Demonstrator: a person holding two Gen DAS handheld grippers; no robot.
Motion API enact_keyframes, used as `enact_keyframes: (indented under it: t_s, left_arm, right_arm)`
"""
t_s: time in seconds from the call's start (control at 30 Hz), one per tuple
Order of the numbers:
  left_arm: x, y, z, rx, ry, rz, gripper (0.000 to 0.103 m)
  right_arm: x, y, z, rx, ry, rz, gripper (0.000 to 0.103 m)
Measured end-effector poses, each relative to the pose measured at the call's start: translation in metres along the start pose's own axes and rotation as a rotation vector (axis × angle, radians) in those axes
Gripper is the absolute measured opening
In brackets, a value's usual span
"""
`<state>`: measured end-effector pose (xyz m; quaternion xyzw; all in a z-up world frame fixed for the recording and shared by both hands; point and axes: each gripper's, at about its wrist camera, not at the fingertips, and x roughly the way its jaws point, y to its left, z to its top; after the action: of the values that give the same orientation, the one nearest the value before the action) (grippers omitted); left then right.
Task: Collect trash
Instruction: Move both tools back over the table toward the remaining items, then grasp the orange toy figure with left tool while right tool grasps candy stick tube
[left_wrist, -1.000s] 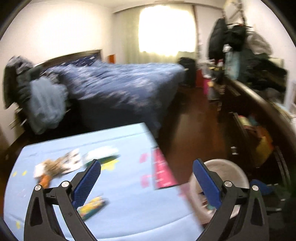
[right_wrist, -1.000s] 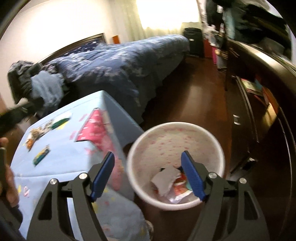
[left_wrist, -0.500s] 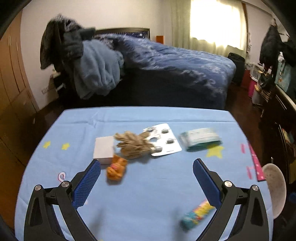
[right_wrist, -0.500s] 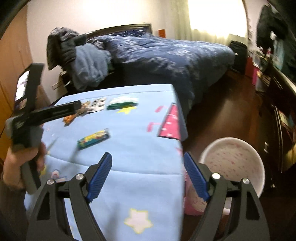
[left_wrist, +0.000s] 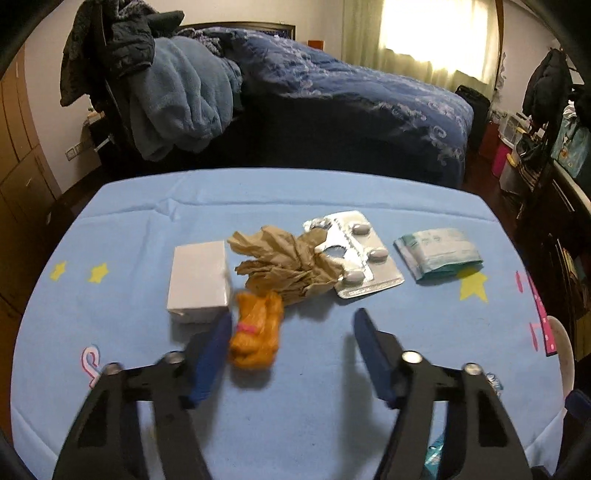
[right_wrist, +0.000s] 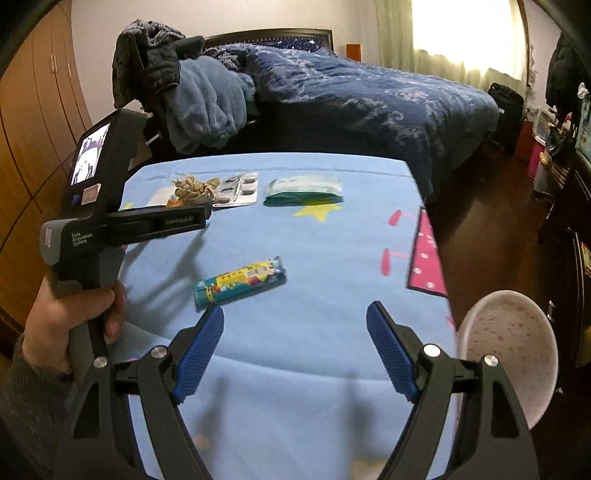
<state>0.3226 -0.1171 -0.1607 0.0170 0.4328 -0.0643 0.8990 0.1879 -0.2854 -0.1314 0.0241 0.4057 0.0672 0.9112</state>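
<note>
On the blue table (left_wrist: 332, 424), left tool (left_wrist: 291, 332) gapes beside orange wrapper (left_wrist: 256, 338).

Left gripper's fingers (left_wrist: 210, 354) motion-blurred. Pink-speckled bin (right_wrist: 509, 354): rim cut by the right gripper's finger (right_wrist: 391, 354), contents out of sight; in the left wrist view only an edge sliver (left_wrist: 564, 354) shows. Candy wrapper (right_wrist: 242, 282): print too small to read.

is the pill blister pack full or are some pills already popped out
Partly used. The blister pack holds three pills beside torn, empty foil; crumpled brown paper covers its left edge.
</note>
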Motion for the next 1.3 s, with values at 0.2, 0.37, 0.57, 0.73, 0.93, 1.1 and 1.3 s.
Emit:
enact_keyframes:
  t_s: [0.2, 0.37, 0.57, 0.73, 0.93, 1.1, 1.3]
  left_arm:
    - [-0.006, 0.014, 0.001, -0.032, -0.016, -0.018, 0.028]
    - [-0.027, 0.028, 0.001, -0.046, -0.066, 0.007, 0.028]
    - [-0.050, 0.044, -0.001, -0.056, -0.112, 0.031, 0.028]
    - [-0.061, 0.056, -0.001, -0.080, -0.127, 0.039, 0.028]
    - [-0.071, 0.062, -0.009, -0.093, -0.136, 0.053, 0.028]
    - [-0.077, 0.064, -0.016, -0.099, -0.135, 0.067, 0.028]
    - [-0.087, 0.067, -0.024, -0.112, -0.141, 0.063, 0.028]
  right_arm:
    - [0.033, 0.019, 0.012, -0.077, 0.037, -0.004, 0.085]
    - [0.052, 0.030, 0.015, -0.108, 0.072, 0.044, 0.088]
    - [0.065, 0.044, 0.016, -0.157, 0.086, 0.038, 0.097]
    - [0.070, 0.044, 0.018, -0.156, 0.101, 0.053, 0.097]
    - [0.069, 0.047, 0.016, -0.169, 0.094, 0.036, 0.089]
    - [0.067, 0.045, 0.016, -0.163, 0.087, 0.032, 0.082]
    - [0.060, 0.043, 0.011, -0.151, 0.093, 0.035, 0.082]
